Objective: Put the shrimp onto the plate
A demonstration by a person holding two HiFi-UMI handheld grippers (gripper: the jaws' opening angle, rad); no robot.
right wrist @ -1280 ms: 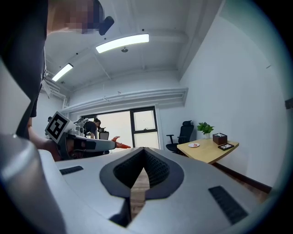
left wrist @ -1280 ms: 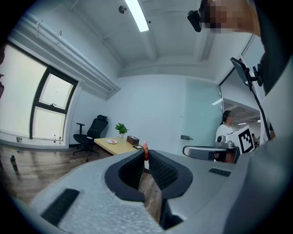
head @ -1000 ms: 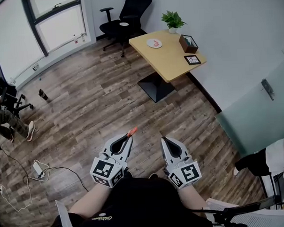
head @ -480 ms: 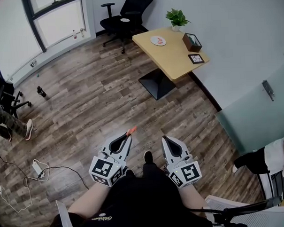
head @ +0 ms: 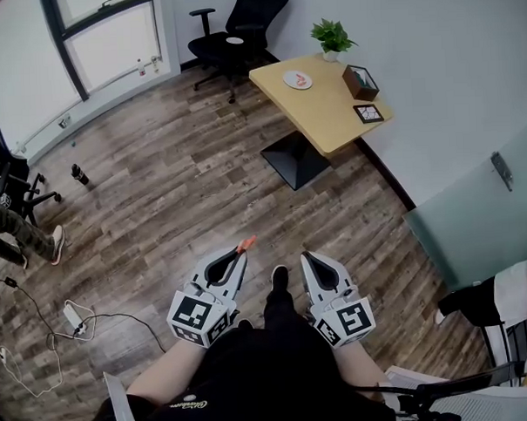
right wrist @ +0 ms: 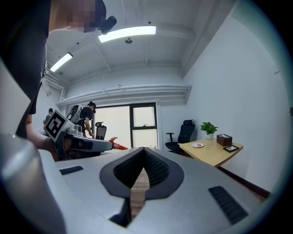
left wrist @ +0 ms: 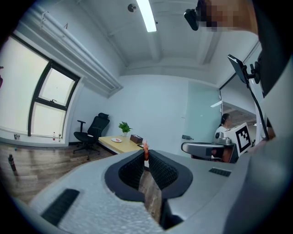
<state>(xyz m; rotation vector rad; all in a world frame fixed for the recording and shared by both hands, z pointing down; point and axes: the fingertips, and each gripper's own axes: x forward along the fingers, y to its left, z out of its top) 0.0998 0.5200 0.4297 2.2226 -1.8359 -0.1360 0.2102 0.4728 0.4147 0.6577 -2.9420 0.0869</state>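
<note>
An orange shrimp (head: pixel 245 244) sticks out from the tips of my left gripper (head: pixel 238 255), which is shut on it. In the left gripper view the shrimp (left wrist: pixel 145 151) stands upright between the closed tips. My right gripper (head: pixel 307 261) is held beside it, shut with nothing in it. A white plate (head: pixel 298 80) with something red on it lies on the wooden table (head: pixel 325 115) far ahead across the room. The plate (right wrist: pixel 198 145) also shows small in the right gripper view. Both grippers point roughly level toward the table.
A black office chair (head: pixel 242 27) stands behind the table. On the table are a potted plant (head: pixel 333 36), a brown box (head: pixel 361 81) and a dark framed card (head: pixel 368 113). A bottle (head: pixel 80 175) and cables (head: pixel 72 317) lie on the wood floor at left, near a seated person (head: pixel 11 227).
The whole view has shifted as the person walks toward the table; a shoe now shows between the grippers. Both grippers keep their pose, the shrimp still held in the left.
</note>
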